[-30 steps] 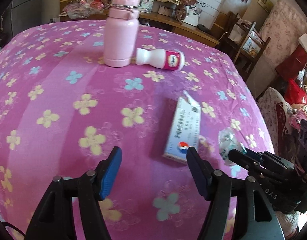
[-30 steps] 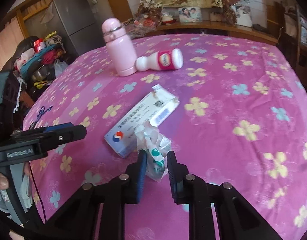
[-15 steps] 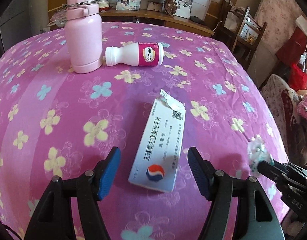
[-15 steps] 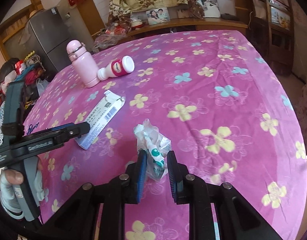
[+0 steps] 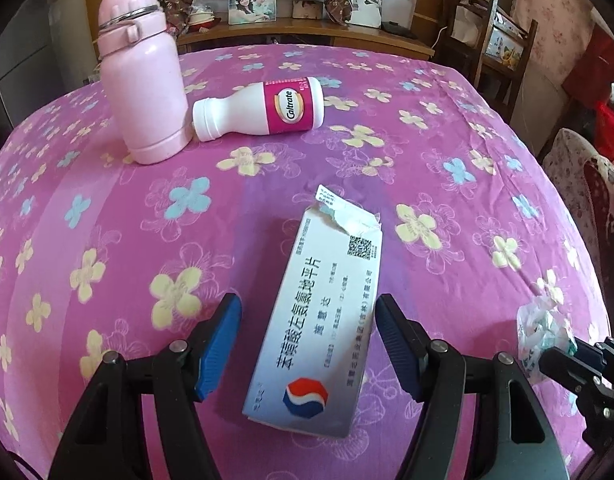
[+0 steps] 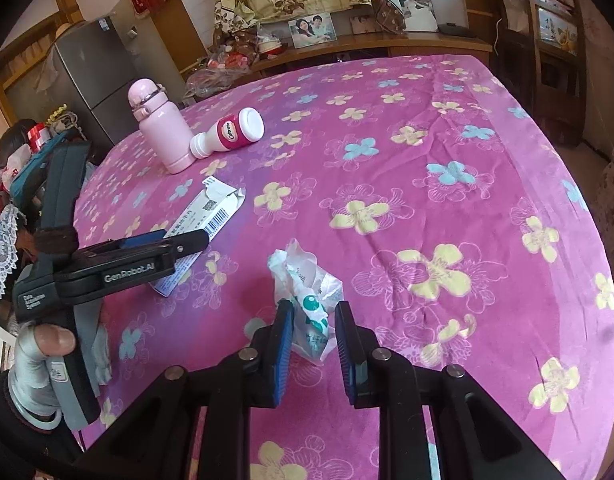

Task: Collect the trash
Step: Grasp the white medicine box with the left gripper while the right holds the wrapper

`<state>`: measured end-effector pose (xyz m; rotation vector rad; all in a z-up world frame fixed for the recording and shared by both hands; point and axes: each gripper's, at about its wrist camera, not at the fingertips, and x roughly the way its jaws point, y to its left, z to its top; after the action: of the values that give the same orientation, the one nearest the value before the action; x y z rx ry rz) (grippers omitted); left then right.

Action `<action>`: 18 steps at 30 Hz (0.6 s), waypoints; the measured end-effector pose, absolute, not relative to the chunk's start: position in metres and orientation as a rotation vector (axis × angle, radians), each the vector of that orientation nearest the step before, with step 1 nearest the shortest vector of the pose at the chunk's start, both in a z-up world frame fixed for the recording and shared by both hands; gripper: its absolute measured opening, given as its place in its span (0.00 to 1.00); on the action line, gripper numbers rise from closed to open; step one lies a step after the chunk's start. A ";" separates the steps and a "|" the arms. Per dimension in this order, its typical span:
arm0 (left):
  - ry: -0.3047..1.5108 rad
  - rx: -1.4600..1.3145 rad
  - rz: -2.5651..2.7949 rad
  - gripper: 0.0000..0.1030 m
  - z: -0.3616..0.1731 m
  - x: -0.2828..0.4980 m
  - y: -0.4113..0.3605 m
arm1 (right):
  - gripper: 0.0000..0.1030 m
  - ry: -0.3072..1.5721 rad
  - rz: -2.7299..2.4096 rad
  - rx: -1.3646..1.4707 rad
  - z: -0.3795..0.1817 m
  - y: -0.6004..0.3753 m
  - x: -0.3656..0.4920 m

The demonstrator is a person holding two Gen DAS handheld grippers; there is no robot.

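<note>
Closer now, left claw (image 5: 309, 344) wide apart around near end of torn white box (image 5: 321, 320), right claw (image 6: 311, 338) pinching crinkly wrapper (image 6: 307, 292), pink bottle (image 5: 141, 92) and white pill bottle (image 5: 263, 109) far on flowery cloth (image 5: 427, 152).

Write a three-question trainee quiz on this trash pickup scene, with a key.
1. True or false: the white Caltrate bottle stands upright on the pink flowered tablecloth.
2. Multiple choice: what lies between the open fingers of the left gripper? A) the pink flask B) the torn medicine box C) nothing.
3. What does the right gripper hold?

Key
1. False: it lies on its side, neck toward the flask.
2. B: the box lies flat between the fingers, with a gap on each side.
3. The crumpled plastic wrapper, pinched between its fingers.
</note>
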<state>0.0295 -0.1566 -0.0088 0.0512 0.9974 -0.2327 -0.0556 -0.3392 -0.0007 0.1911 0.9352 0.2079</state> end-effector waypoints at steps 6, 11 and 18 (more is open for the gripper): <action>0.994 0.075 -0.232 0.68 -0.009 0.034 -0.160 | 0.24 0.950 0.232 0.198 0.002 -0.336 -0.057; 0.996 0.085 -0.225 0.68 -0.010 0.038 -0.161 | 0.25 0.939 0.255 0.190 0.005 -0.335 -0.059; 0.984 0.099 -0.282 0.50 -0.008 0.026 -0.157 | 0.25 0.960 0.247 0.192 -0.001 -0.334 -0.059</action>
<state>0.0255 -0.1575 -0.0076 0.0986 0.9844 -0.2820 -0.0595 -0.3345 -0.0014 0.1921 0.9603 0.2472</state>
